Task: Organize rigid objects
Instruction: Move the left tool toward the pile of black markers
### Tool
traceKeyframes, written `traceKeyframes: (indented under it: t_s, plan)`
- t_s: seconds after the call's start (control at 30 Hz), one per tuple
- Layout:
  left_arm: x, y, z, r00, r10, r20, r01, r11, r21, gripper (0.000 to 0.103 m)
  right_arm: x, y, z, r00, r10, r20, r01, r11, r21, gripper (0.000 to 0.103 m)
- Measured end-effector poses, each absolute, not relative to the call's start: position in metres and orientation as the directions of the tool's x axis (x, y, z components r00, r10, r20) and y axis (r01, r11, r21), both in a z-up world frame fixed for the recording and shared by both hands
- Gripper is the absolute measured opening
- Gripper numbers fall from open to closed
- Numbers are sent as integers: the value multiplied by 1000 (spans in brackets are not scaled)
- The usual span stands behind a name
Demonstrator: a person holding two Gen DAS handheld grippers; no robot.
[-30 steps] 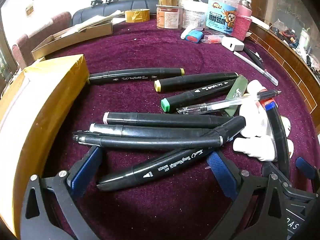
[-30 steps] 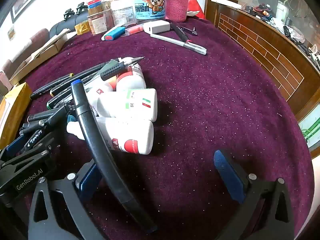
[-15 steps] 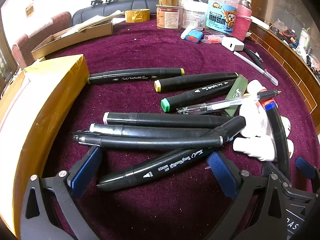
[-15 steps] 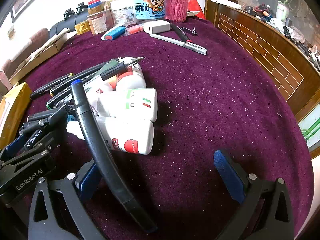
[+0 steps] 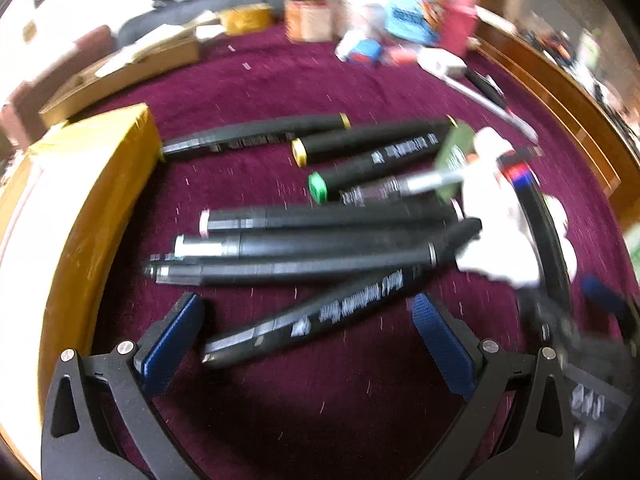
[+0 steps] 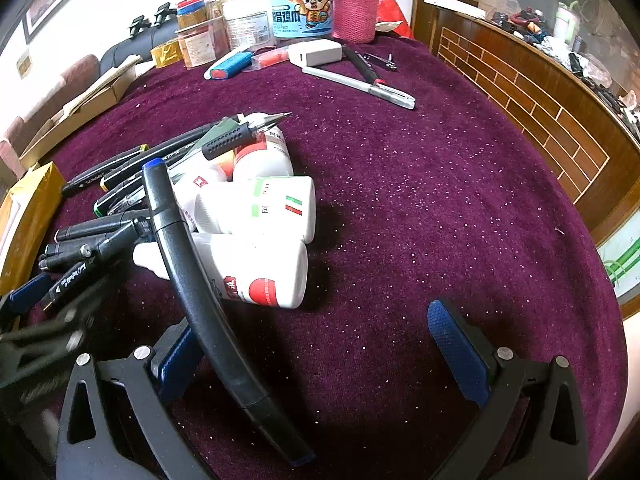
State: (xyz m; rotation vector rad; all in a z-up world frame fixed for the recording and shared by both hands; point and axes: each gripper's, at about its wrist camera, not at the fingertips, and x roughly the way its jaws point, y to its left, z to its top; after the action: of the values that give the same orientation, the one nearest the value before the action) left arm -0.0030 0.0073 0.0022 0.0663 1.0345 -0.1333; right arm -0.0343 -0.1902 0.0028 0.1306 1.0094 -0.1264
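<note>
Presently, nothing is being held by either gripper. At nine o'clock in the left wrist view, a yellow box [image 5: 80, 208] is being seen lying along the edge of the purple cloth [image 5: 320, 392]. The left gripper [image 5: 308, 340] is being kept with its jaws spread wide, and the nearest black marker [image 5: 320, 316] is lying slantwise between the blue pads [image 5: 172, 336], apparently untouched by them. Toward twelve o'clock from it, further black markers [image 5: 320, 240] are being seen in a loose heap, several crossing one another, and a clear pen [image 5: 400, 188] is lying over the pile.

At three o'clock of that heap, white bottles [image 6: 260, 272] are lying on their sides, pressed together. A blue-capped marker [image 6: 192, 280] is being seen resting across the nearest bottle, its lower end passing the left pad of the right gripper [image 6: 320, 348], whose jaws are likewise being held spread, with only bare cloth between them.

By judgement, the markers are being taken as light, stiff and smooth, inclined to roll; the nearest one is best being gripped across the middle of its barrel, where the pads can close squarely. Its far end is being overlapped by the pile, so neighbours may be dragged along. The bottles are looking light and rigid too, and are being judged liable to roll once a marker is lifted off.
</note>
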Motion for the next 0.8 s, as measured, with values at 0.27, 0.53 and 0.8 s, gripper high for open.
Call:
traceKeyframes:
  t_s: [0.27, 0.53, 0.8]
  plan:
    - [-25, 7, 1, 528, -122, -841, 231, 973, 3, 103, -30, -191, 1, 530, -35, -847, 157, 986, 58, 102]
    - [-28, 7, 2, 530, -110, -841, 217, 976, 9, 103, -32, -190, 2, 530, -48, -847, 158, 987, 43, 102]
    - [-28, 9, 2, 530, -102, -842, 185, 983, -2, 103, -30, -192, 4, 520, -28, -854, 148, 987, 58, 102]
